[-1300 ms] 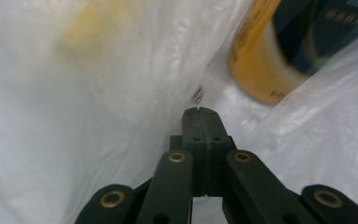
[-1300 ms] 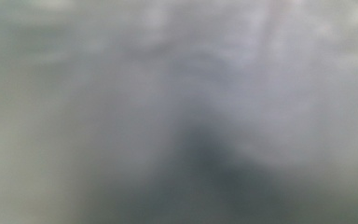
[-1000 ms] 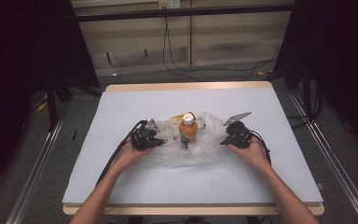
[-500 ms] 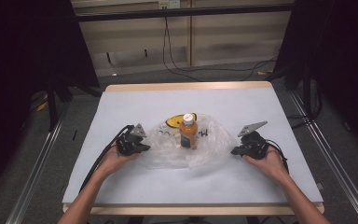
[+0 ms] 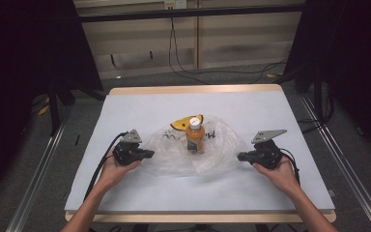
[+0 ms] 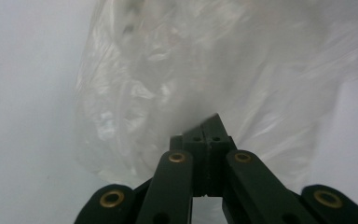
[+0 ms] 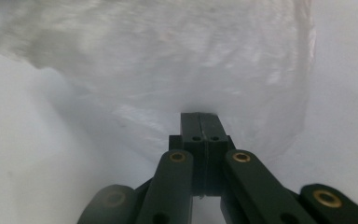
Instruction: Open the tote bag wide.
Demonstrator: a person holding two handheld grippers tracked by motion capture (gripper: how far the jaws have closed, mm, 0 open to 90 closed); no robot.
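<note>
My left gripper [image 5: 147,154] and right gripper [image 5: 242,156] point inward at each other, jaws pressed together, forearms angling in from below.

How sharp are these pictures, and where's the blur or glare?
High view: evenly lit table, dark surroundings, the orange bottle fairly sharp, soft glare on the clear plastic bag. Left gripper view: black jaws crisp, the bag beyond them hazy with bright highlights. Right gripper view: the bag smeared and out of focus, the jaws sharp.
</note>
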